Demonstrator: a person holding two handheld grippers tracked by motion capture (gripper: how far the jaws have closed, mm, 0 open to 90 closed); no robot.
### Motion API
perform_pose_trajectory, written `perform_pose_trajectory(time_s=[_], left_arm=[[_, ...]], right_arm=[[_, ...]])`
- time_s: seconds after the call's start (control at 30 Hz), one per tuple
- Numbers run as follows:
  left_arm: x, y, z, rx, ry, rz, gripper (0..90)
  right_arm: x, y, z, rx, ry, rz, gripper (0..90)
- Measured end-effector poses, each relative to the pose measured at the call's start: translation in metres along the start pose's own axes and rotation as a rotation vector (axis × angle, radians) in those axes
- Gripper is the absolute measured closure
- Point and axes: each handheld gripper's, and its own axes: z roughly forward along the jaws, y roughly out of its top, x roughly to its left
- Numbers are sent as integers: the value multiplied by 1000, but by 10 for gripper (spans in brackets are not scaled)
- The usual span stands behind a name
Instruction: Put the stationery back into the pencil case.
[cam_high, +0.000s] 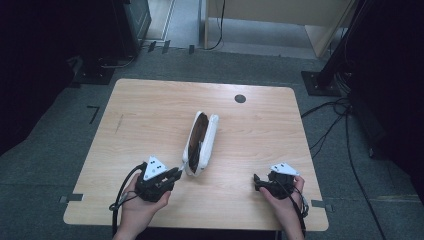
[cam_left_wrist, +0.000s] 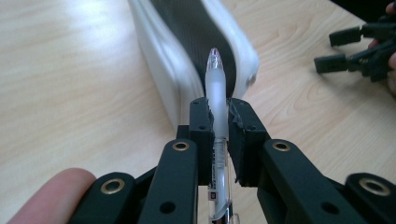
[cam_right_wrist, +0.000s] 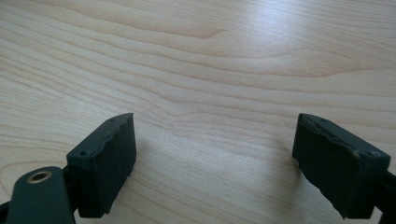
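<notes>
1. Left gripper (cam_left_wrist: 218, 122) clamps a frosted pen (cam_left_wrist: 216, 84), tip toward the white pencil case (cam_left_wrist: 161, 70) lying open mid-table.
2. Right gripper (cam_right_wrist: 215, 158), jaws wide, nothing between, over bare table (cam_right_wrist: 196, 60) at near right.

High view overhead, facing forward-down on table (cam_high: 150, 110); gripper views close (tabletop shared).

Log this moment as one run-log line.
left gripper: shut on pen, at pencil case near end | right gripper: open, over bare table | case: open
</notes>
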Motion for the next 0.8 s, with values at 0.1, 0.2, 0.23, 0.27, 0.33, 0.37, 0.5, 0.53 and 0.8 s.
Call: perform_pose_trajectory(time_s=[0.1,0.2,0.23,0.27,0.33,0.37,0.5,0.53,0.8], left_arm=[[0,10,6,-15,-9,-9,812],[3,19,13,-33,-7,-31,812],[4,21,14,-35,-2,-32,812],[5,25,17,-40,-3,-37,813],[6,30,21,-45,-1,-41,812],[6,33,23,-50,-1,-46,812],[7,43,33,-57,-2,-60,812],[8,46,36,-61,2,-66,812],[11,61,60,-68,27,-141,812]], right_arm=[[-2,-2,2,-17,14,8,119],[-2,-2,2,-23,22,0,128],[-2,-2,2,-23,24,1,128],[-2,-2,1,-23,24,0,129],[-2,-3,1,-23,23,2,130],[-2,-3,1,-23,20,4,131],[0,-2,2,-24,4,20,131],[0,-2,2,-24,3,20,131],[1,-3,1,-27,4,20,140]])
